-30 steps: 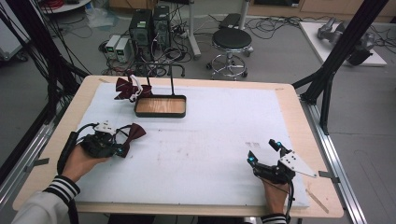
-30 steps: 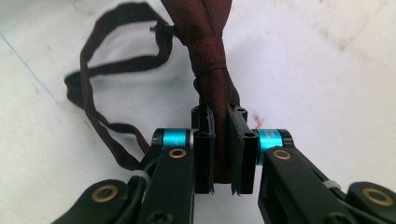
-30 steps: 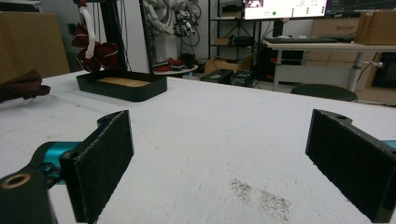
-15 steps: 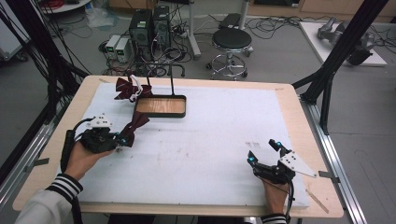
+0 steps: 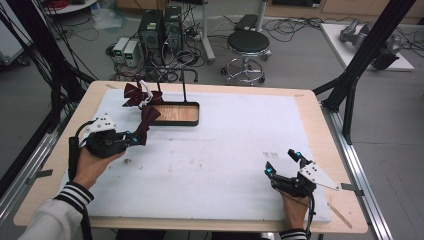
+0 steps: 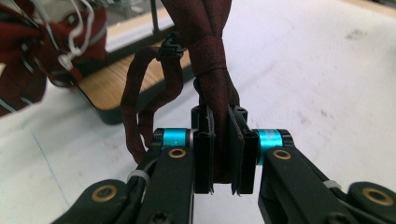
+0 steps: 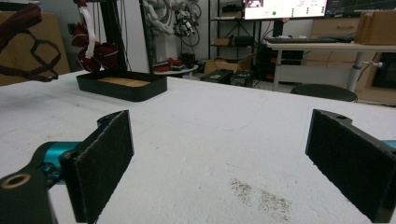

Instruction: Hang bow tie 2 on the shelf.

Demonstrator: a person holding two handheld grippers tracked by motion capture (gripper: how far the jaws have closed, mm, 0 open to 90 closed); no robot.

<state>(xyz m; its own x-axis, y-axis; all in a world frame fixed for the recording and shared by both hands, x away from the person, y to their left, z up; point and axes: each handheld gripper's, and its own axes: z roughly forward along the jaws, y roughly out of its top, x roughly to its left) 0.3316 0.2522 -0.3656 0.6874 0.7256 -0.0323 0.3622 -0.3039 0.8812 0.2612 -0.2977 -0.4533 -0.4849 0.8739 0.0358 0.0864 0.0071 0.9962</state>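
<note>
Left gripper (image 5: 134, 138) near left edge of table (image 5: 320, 125), over the white mat (image 5: 225, 150), jaws clamped narrow on the knot of a dark red bow tie (image 5: 145, 122). Bow tie lifted clear of mat, its thin strap (image 6: 149, 102) with black clasp hanging in a loop beside the jaws. Bow tie just short of the black tray (image 5: 177, 114), near that tray's left end; touching or apart cannot be told. Tray with wooden floor, sitting toward far edge of mat, left of centre, black upright post (image 5: 184, 85) at its far side. Second dark red bow tie (image 5: 137, 94) with white strap hung at tray's far left corner. Right gripper (image 5: 284, 162) near front right corner of mat, resting low, jaws spread wide, nothing between the pads (image 7: 105, 158).
</note>
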